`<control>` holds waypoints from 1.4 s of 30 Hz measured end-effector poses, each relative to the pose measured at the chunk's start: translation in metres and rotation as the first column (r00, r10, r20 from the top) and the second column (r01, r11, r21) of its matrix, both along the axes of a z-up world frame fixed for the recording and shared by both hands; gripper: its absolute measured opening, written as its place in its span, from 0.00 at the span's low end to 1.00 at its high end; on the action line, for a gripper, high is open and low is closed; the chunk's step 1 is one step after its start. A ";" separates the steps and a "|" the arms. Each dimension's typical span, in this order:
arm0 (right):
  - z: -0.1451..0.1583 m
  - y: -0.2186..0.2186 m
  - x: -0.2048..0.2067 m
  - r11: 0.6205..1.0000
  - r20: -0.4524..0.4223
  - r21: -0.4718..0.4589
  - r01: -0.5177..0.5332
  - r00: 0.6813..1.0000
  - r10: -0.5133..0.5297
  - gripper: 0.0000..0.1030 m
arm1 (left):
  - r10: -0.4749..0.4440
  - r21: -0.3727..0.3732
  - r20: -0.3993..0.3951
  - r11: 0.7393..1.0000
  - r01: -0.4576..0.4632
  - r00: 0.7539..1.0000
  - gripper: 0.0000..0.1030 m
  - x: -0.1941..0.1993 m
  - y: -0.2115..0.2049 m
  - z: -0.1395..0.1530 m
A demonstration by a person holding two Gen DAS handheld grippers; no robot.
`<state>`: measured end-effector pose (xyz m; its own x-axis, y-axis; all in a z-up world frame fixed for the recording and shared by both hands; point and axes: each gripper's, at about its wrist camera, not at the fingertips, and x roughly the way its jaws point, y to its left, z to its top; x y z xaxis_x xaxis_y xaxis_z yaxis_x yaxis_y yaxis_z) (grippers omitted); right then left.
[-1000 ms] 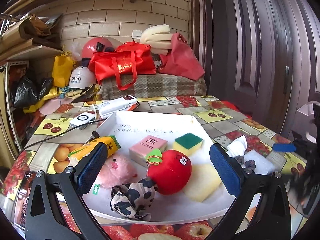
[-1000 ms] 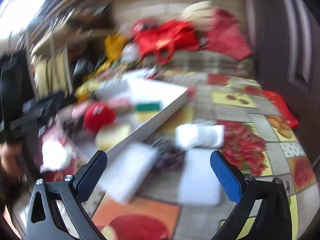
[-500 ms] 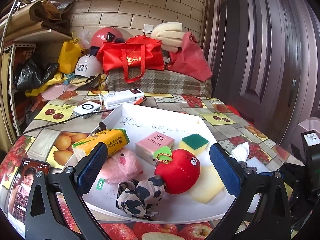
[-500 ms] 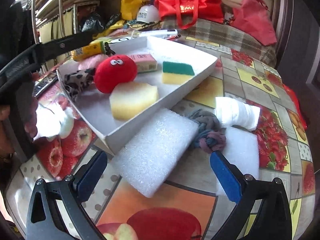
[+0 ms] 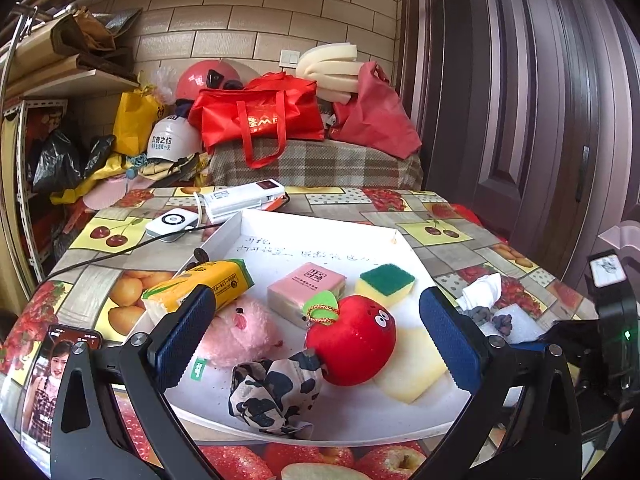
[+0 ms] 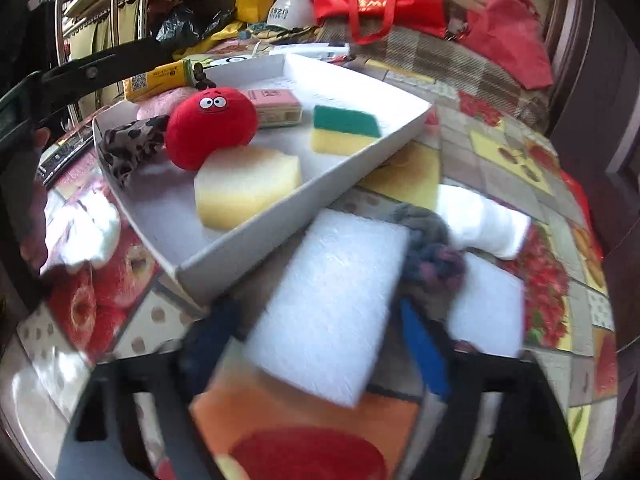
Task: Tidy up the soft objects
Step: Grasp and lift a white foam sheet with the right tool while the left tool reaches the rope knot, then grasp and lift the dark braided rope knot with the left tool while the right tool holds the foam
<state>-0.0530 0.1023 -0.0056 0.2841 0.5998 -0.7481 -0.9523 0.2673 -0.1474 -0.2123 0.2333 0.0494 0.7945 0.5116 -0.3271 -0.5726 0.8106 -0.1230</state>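
A white tray (image 5: 352, 420) (image 6: 256, 236) holds a red plush apple (image 5: 352, 344) (image 6: 210, 126), a pink plush (image 5: 236, 332), a cow-print cloth (image 5: 276, 392), a green-yellow sponge (image 5: 386, 282) (image 6: 342, 130), a pale yellow sponge (image 6: 246, 184) and a pink packet (image 5: 306, 286). My left gripper (image 5: 316, 340) is open and empty above the tray's near edge. My right gripper (image 6: 320, 332) is blurred, its jaws closing around a white foam block (image 6: 332, 296) beside the tray. A knotted grey-purple cloth (image 6: 432, 252) and a white cloth roll (image 6: 484, 228) lie just beyond it.
A yellow carton (image 5: 200, 286) leans on the tray's left rim. A phone (image 5: 48, 376) lies at the table's left front. A power bank (image 5: 244, 198) and a white device (image 5: 172, 222) with cable lie behind the tray. Bags and helmets pile up at the back.
My right gripper has moved forward and down onto the white foam block and its jaws have narrowed around it. My left gripper has shifted only slightly over the tray.
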 end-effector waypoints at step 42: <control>0.031 -0.137 0.137 0.868 -0.178 0.328 0.372 0.927 -0.330 0.57 | -0.361 -0.219 -0.351 0.929 0.299 0.864 0.99 0.211 -0.104 -0.035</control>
